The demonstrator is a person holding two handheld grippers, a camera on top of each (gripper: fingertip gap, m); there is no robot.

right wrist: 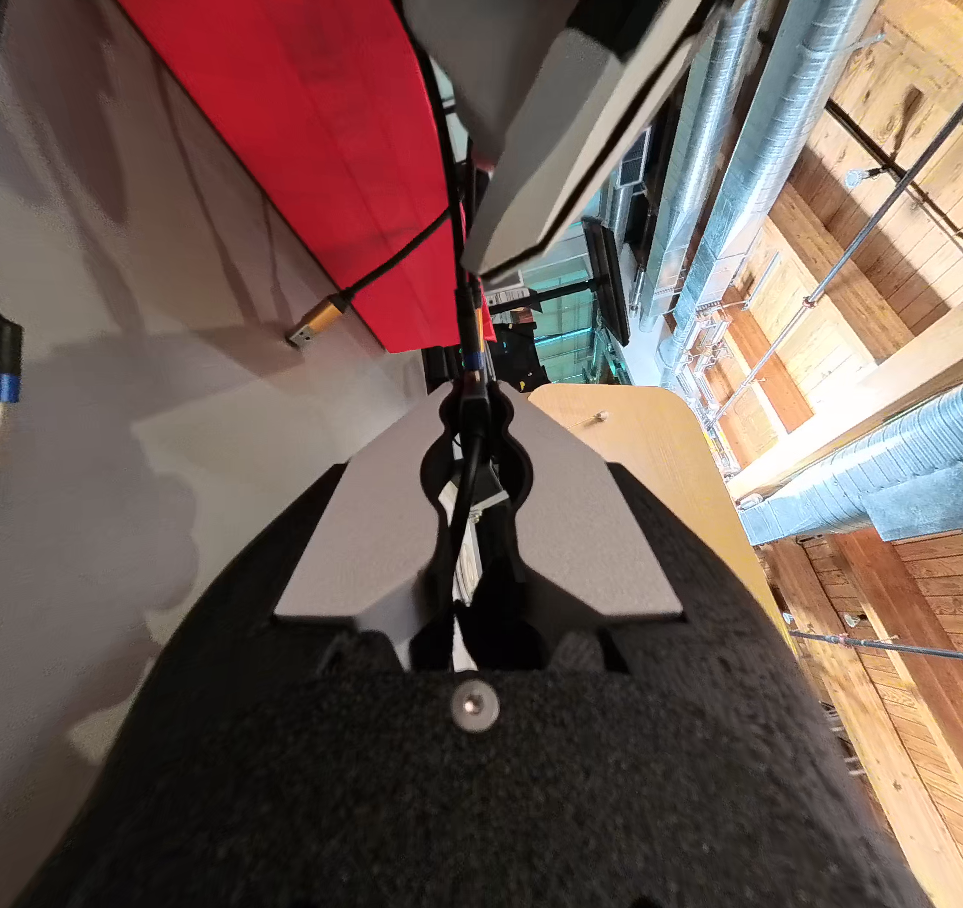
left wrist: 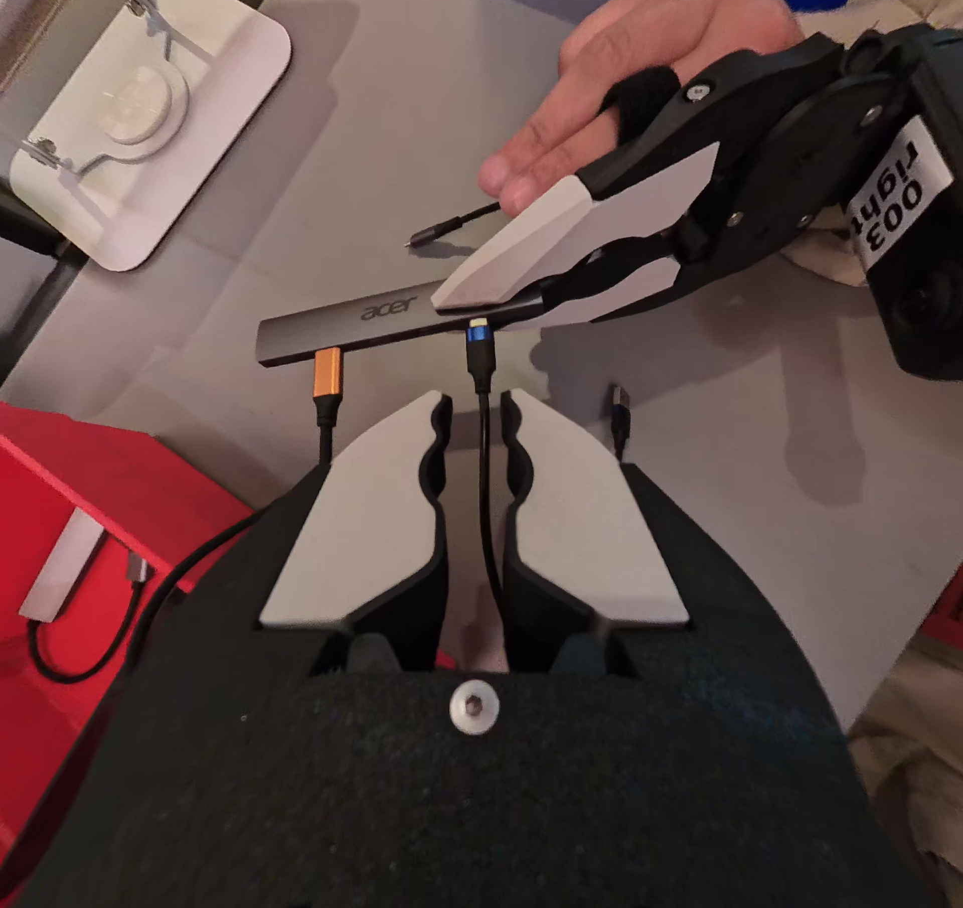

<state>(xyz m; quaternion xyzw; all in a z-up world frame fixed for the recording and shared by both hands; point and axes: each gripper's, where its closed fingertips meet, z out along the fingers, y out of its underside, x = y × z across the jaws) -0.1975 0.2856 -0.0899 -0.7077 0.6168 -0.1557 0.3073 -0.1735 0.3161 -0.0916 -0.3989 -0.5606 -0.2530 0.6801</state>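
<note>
Holding the grey hub by one end, my right gripper has its two fingers pressed together on the flat body, so it is closed on the hub and lifts it a little above the grey table. My right hand is behind this gripper. Two plugs sit in the near side of the hub: an orange plug near the far end from my right gripper, and a blue plug just beside the gripper tips. My left gripper is on the near side of the hub, its fingers a little apart with the black cable of the blue plug running between them; I cannot tell if they touch it. A loose blue connector lies on the table near the hub. A red box stands beside the hub, and a white stand is beyond it.
</note>
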